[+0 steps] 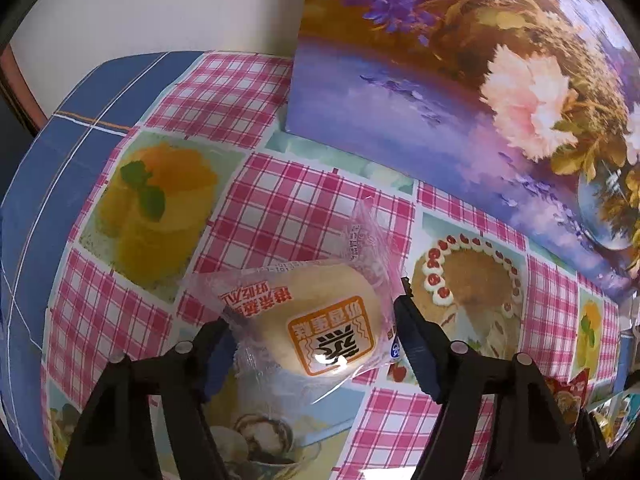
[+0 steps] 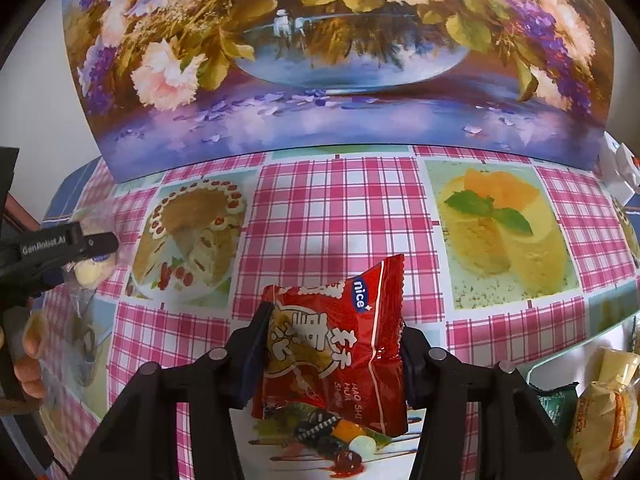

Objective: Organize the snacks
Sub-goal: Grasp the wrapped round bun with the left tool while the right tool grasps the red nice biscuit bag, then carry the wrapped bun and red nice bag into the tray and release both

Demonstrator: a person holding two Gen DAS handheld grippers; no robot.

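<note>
The wrapped bun [image 1: 320, 320] sits between the fingers of the left gripper [image 1: 316, 320], clear wrapper crumpled around a pale round cake with an orange label. The left finger presses the wrapper's edge; the right finger is at or just off the opposite edge, so whether the claw is clamped or only bracketing it I cannot tell. The bun looks tilted, its twisted wrapper tail pointing away toward the flower painting [image 1: 460, 100]. Its long axis runs from the claw toward that painting.

The red snack packet [image 2: 340, 352] is pinched in the right gripper [image 2: 334, 344], both fingers pressed into its sides. It stands upright on its lower edge or just above the tablecloth [image 2: 340, 208]; its long axis runs up toward the painting, top corner leaning right, printing sideways.

Both packets are in front of the painting, the bun off its left end, the red one before its middle.

As a judgement, the sorting is midway at best: two snacks are in hand, neither set down in a final spot. More wrapped snacks [image 2: 604, 408] lie right of the painting at the table's near edge, unsorted or perhaps a gathered pile; I cannot tell which.
</note>
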